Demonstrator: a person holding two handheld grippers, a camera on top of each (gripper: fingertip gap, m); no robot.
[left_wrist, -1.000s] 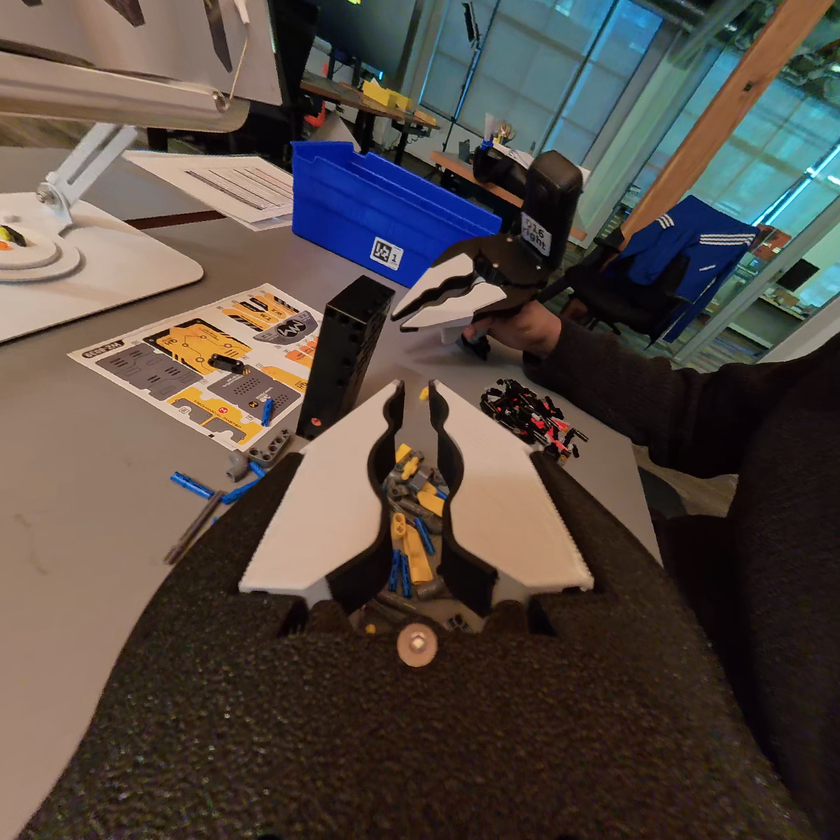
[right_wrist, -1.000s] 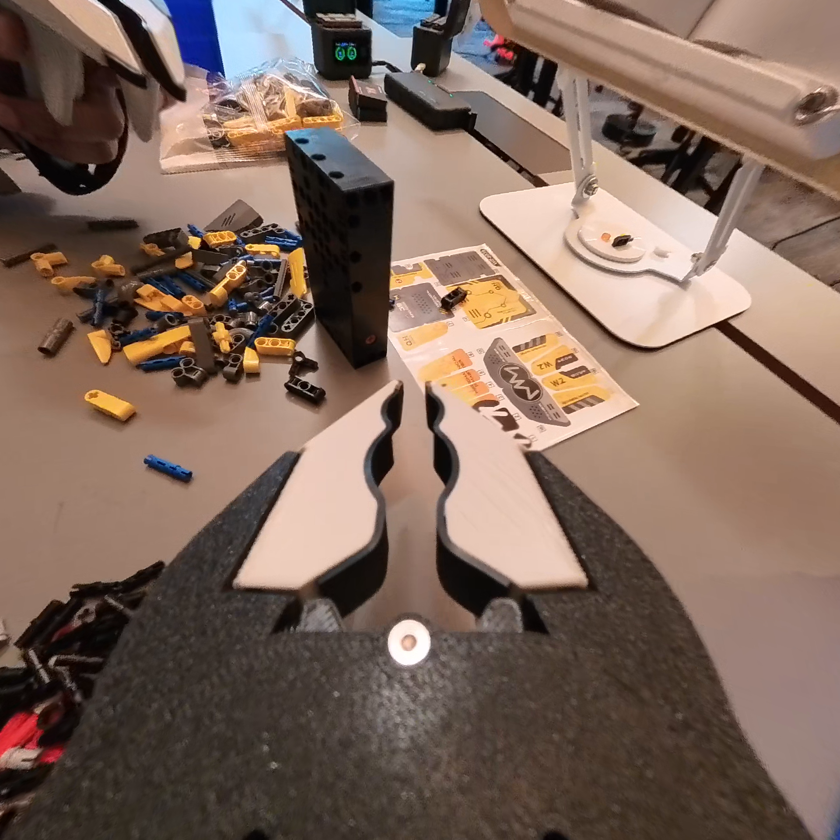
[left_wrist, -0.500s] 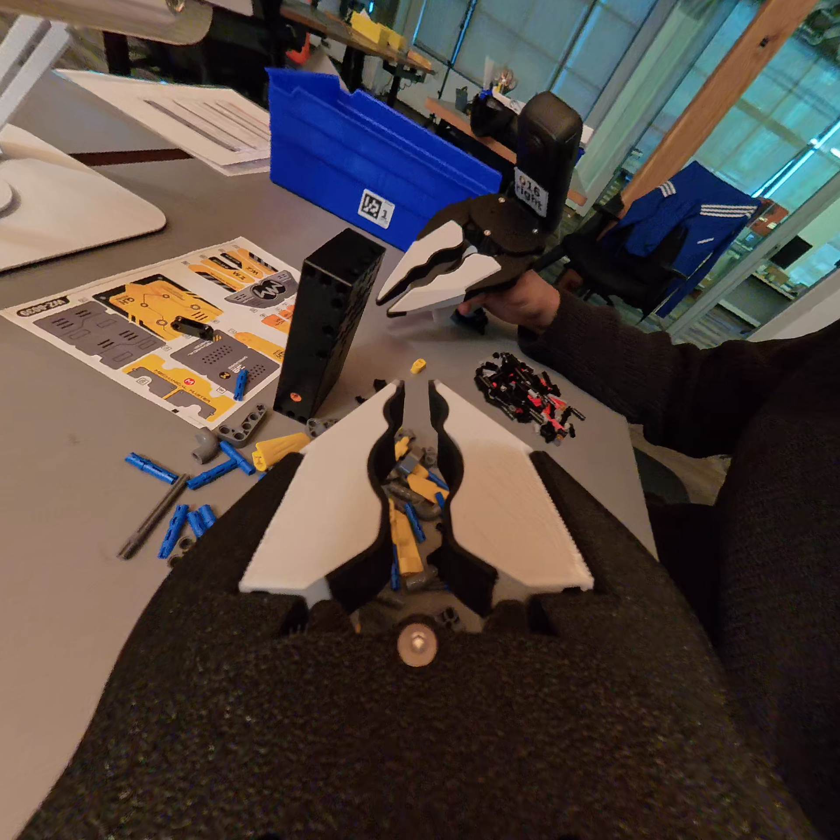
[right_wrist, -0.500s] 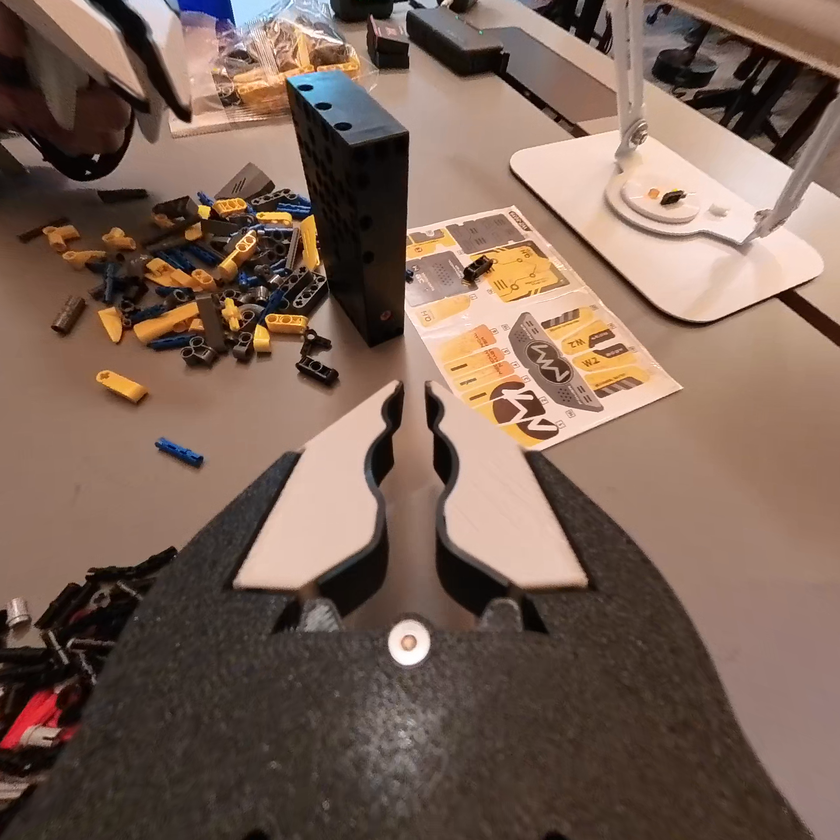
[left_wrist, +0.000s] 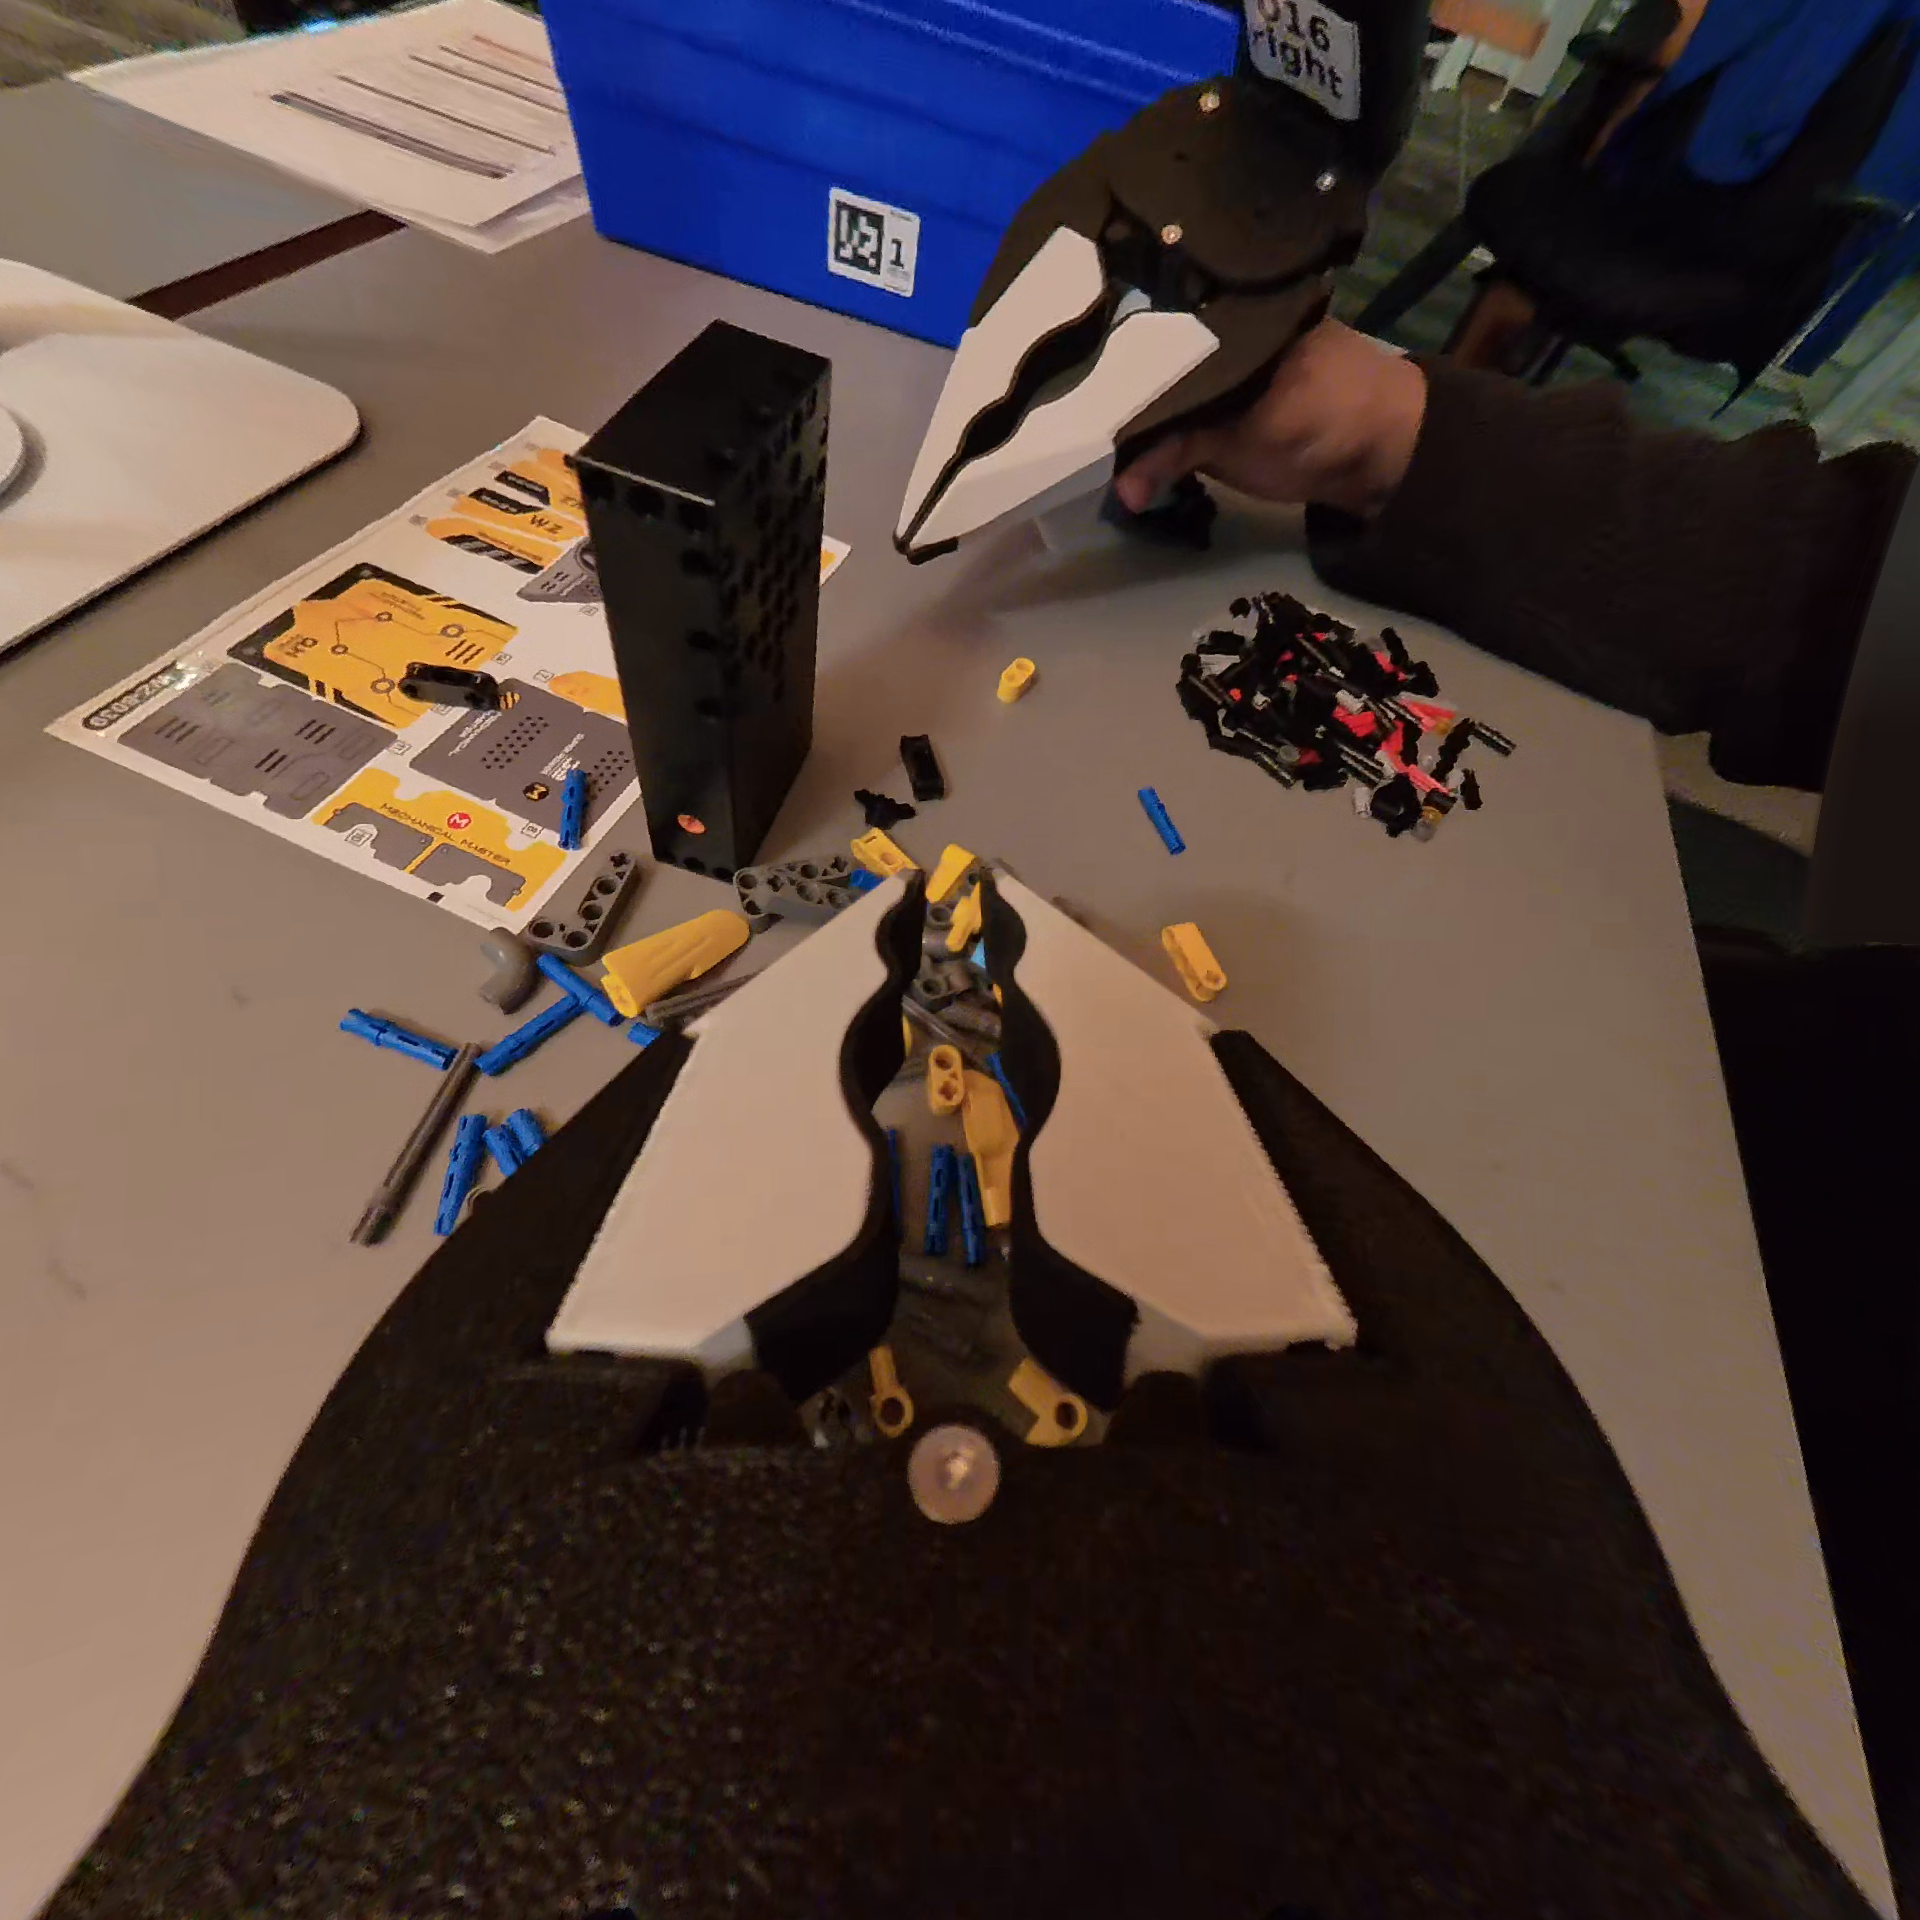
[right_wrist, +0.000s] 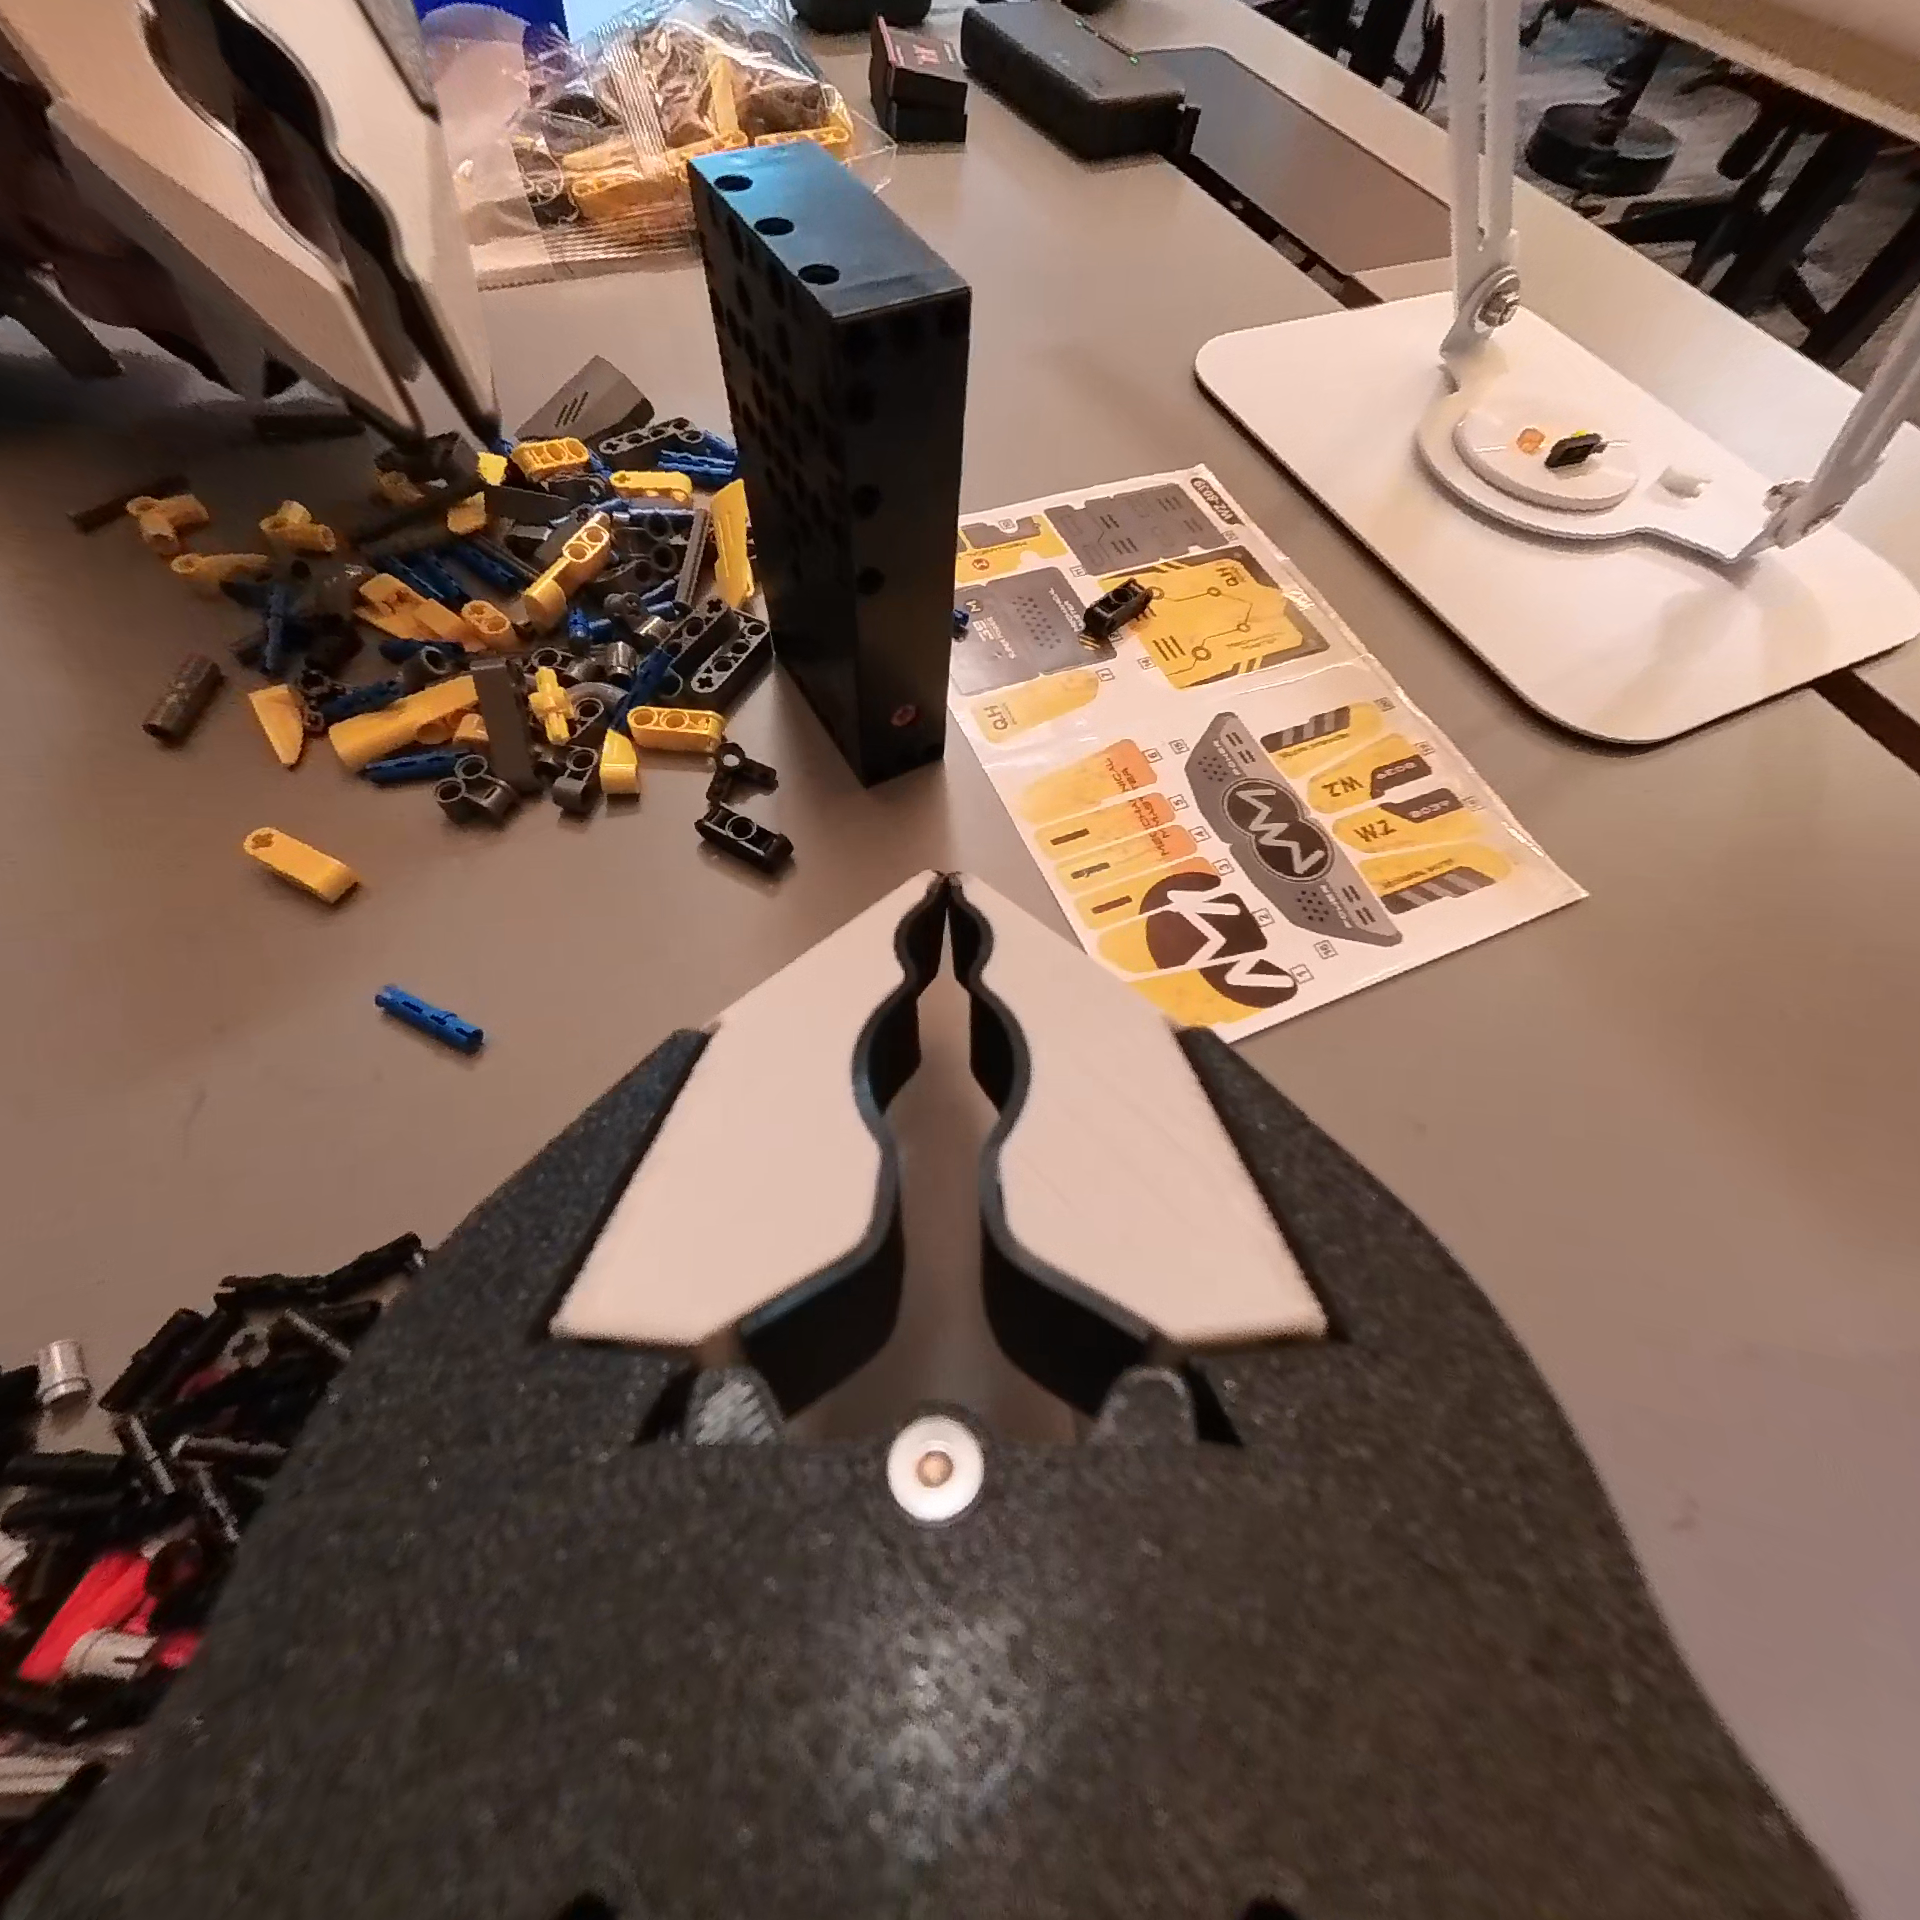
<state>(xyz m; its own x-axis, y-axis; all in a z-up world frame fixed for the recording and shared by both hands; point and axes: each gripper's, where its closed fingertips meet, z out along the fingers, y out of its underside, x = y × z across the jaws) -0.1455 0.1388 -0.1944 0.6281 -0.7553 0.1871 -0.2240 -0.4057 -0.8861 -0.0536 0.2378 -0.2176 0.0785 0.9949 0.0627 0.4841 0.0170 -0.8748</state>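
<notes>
My left gripper (left_wrist: 951, 881) hangs over a pile of yellow, blue and grey building pieces (right_wrist: 499, 623), jaws a narrow gap apart. In the right wrist view its tips (right_wrist: 442, 431) reach down onto the far edge of the pile; I cannot tell whether a piece sits between them. My right gripper (right_wrist: 948, 883) is shut and empty above bare table, in front of an upright black perforated block (right_wrist: 842, 499). It also shows in the left wrist view (left_wrist: 920, 545), held by a hand, to the right of the block (left_wrist: 717, 603).
A sticker sheet (right_wrist: 1247, 831) lies beside the block. A heap of small black and red pins (left_wrist: 1330, 707) lies near the table's edge. A blue bin (left_wrist: 831, 104), a white stand base (right_wrist: 1558, 520) and a bag of parts (right_wrist: 675, 135) stand farther back. The left gripper's tips are roughly 15 cm from the right gripper's.
My right gripper has shut from a narrow gap. My left gripper has tipped down and come closer to the pile. Both views have moved nearer the black block.
</notes>
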